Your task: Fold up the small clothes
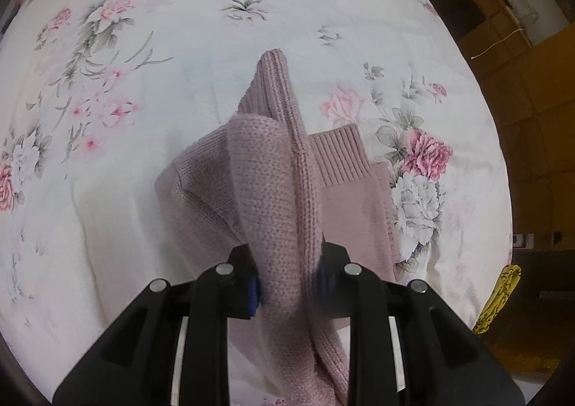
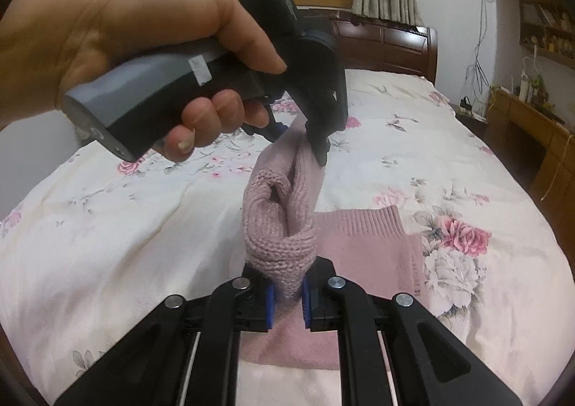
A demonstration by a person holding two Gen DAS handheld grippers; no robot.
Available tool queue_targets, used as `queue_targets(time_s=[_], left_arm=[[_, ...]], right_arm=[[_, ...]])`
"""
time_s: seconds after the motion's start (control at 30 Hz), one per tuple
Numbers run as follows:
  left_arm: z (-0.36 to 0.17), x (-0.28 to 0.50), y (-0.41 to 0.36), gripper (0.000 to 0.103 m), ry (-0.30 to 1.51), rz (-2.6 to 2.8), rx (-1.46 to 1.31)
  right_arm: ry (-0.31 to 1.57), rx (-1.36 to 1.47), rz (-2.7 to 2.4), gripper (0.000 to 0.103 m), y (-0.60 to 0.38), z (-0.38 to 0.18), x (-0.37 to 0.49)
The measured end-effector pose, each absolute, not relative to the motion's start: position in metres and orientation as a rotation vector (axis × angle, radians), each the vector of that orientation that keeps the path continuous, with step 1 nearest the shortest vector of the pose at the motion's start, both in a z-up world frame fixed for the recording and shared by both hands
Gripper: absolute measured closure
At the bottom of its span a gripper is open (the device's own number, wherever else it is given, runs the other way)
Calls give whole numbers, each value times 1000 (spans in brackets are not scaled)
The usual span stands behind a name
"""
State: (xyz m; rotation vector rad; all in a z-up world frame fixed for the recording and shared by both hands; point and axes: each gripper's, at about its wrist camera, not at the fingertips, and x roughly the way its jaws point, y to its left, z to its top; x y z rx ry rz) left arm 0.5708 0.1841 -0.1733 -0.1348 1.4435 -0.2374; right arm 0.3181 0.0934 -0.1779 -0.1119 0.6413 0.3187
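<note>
While both my grippers pinch the pink knit sweater (image 2: pixel 284 222) above the floral bedspread (image 2: pixel 125 226), the right gripper (image 2: pixel 287 301) clamps one fold near me; the left gripper (image 2: pixel 305 133), tilted down in my hand (image 2: pixel 136 46), clamps the far end.

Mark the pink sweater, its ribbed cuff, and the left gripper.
pink sweater (image 1: pixel 273 190), left wrist view, lifted knit fold.
ribbed cuff (image 2: pixel 363 222), right wrist view, ribbed band lying on the bedspread.
left gripper (image 2: pixel 305 140), right wrist view, fingertips clamping the knit.
</note>
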Motion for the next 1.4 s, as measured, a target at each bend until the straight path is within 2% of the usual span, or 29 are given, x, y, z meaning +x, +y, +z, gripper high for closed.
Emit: queue_targets(time_s=[0.47,0.97,1.33,1.4], left_arm=[[-202,576,136,81,1473,-218,-70],[-256,570,76,80,1479,-131,49],[-276,544,51,79,1306,-41,6],[-281,540,51,71,1273,-77,-62]], right_arm=[[678,-55,290,92,57,-194,323],[790,67,271,92,6,-234,328],[892,245,304,92,-42,-266,332],[921,298,322,92,-52,-275,334]])
